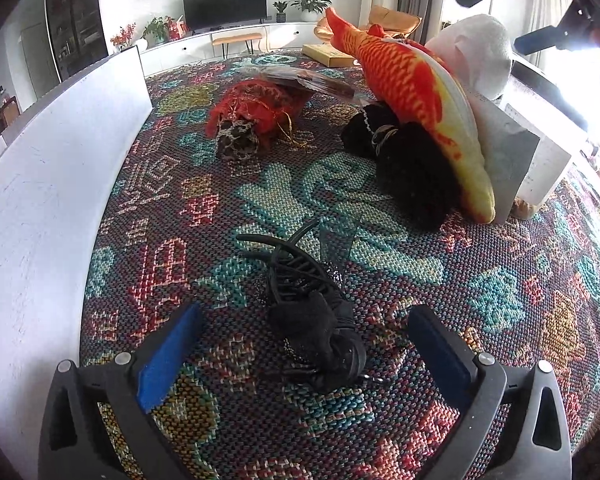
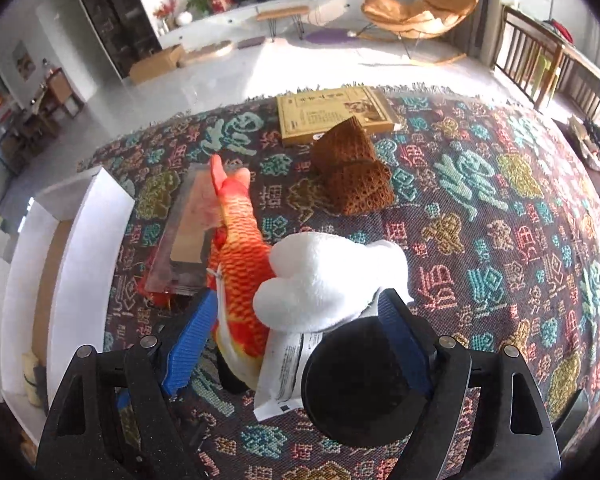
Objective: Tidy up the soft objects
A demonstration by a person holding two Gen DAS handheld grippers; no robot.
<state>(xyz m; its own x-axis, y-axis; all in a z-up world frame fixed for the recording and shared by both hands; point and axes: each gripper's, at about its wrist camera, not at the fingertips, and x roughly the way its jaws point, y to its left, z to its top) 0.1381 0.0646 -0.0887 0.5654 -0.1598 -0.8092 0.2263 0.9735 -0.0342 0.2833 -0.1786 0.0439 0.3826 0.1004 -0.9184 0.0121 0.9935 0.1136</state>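
In the left wrist view my left gripper (image 1: 304,344) is open, its blue pads either side of a black hair claw with a black fabric bow (image 1: 312,312) lying on the patterned cloth. Beyond lie a red and leopard-print pouch (image 1: 248,124), black fluffy items (image 1: 404,160), an orange plush fish (image 1: 416,100) and a white plush (image 1: 476,52). In the right wrist view my right gripper (image 2: 296,328) is open above the white plush (image 2: 332,280), the orange fish (image 2: 240,240) and a white label (image 2: 284,372). A black round object (image 2: 360,376) sits close to the right finger.
A white board (image 1: 60,184) borders the cloth on the left. A grey block (image 1: 508,156) stands behind the fish. A folded brown knit (image 2: 352,168), a yellow flat box (image 2: 332,112) and a clear-wrapped flat pack (image 2: 188,232) lie on the cloth (image 2: 500,240).
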